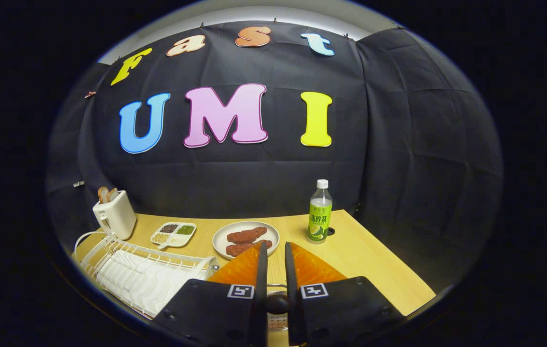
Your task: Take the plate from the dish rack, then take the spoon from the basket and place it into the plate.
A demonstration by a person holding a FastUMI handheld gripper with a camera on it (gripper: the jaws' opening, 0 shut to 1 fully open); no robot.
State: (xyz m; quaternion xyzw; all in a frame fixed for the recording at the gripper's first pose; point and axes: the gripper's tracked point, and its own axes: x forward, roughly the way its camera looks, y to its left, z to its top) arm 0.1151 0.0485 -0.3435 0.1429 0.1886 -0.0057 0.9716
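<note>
Plate (pixel 245 239), round and white, lies on the bench (pixel 375 265) towards its far edge, just beyond the fingertips, carrying two reddish-brown pieces of food (pixel 246 235); dish rack (pixel 138 272), white wire, stands at the bench's near left corner, beside the left finger; toaster (pixel 115 215), white with bread in its slots, stands at the far left corner behind the rack; a small divided tray (pixel 174 234) with dark, green and pale fillings lies between toaster and plate; a green-labelled bottle (pixel 320 212), white-capped and upright, stands near the far edge, right of the plate; gripper (pixel 273 250) hovers over the near edge, fingers nearly together with a narrow slit between them, nothing clamped; a small perforated metal object (pixel 277 320) shows through the slit, whether basket or not I cannot tell.
</note>
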